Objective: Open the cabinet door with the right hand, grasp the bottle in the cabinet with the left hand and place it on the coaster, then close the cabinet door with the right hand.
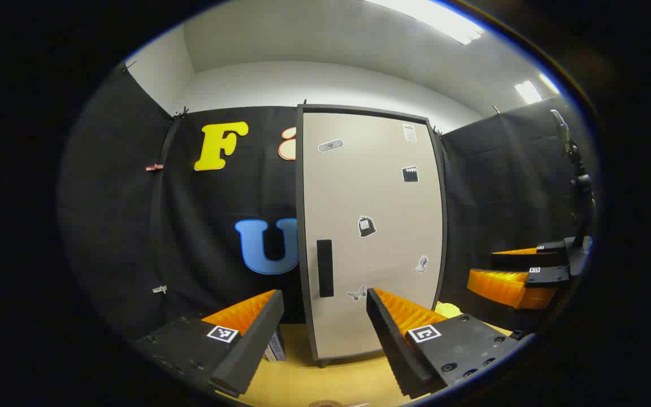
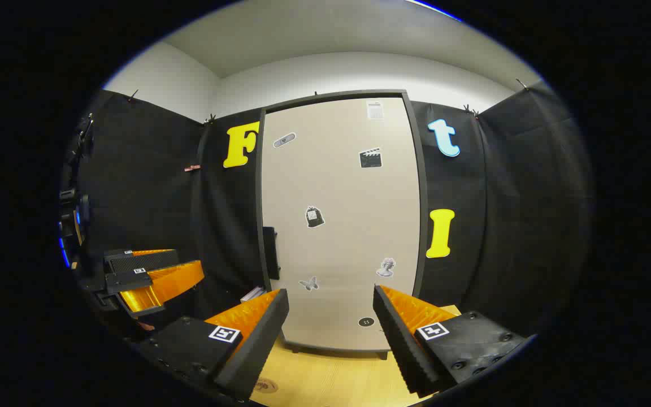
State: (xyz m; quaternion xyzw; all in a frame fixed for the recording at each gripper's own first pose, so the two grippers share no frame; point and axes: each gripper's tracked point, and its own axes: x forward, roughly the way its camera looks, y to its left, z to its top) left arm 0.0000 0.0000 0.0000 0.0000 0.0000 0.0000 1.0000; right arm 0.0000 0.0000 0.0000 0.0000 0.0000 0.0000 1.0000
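The cabinet (image 1: pixel 370 226) stands on the wooden table with its beige door (image 2: pixel 339 226) shut, so the bottle inside is hidden. A black vertical handle (image 1: pixel 325 268) sits on the door's left edge and shows as handle (image 2: pixel 270 252) in the right gripper view. My left gripper (image 1: pixel 325 339) is open, a short way in front of the door, with nothing between its fingers. My right gripper (image 2: pixel 331 339) is open too, facing the door's lower middle and clear of the handle. A round coaster (image 2: pixel 263 386) lies on the table below my right gripper's left finger, and its edge, coaster (image 1: pixel 325 403), shows at the bottom.
The other gripper (image 1: pixel 517 277) hovers at the right of the left gripper view, and the left one (image 2: pixel 150 277) at the left of the right gripper view. A yellow object (image 1: pixel 450 310) lies by the cabinet's right foot. Something white (image 2: pixel 253 294) sits left of the cabinet.
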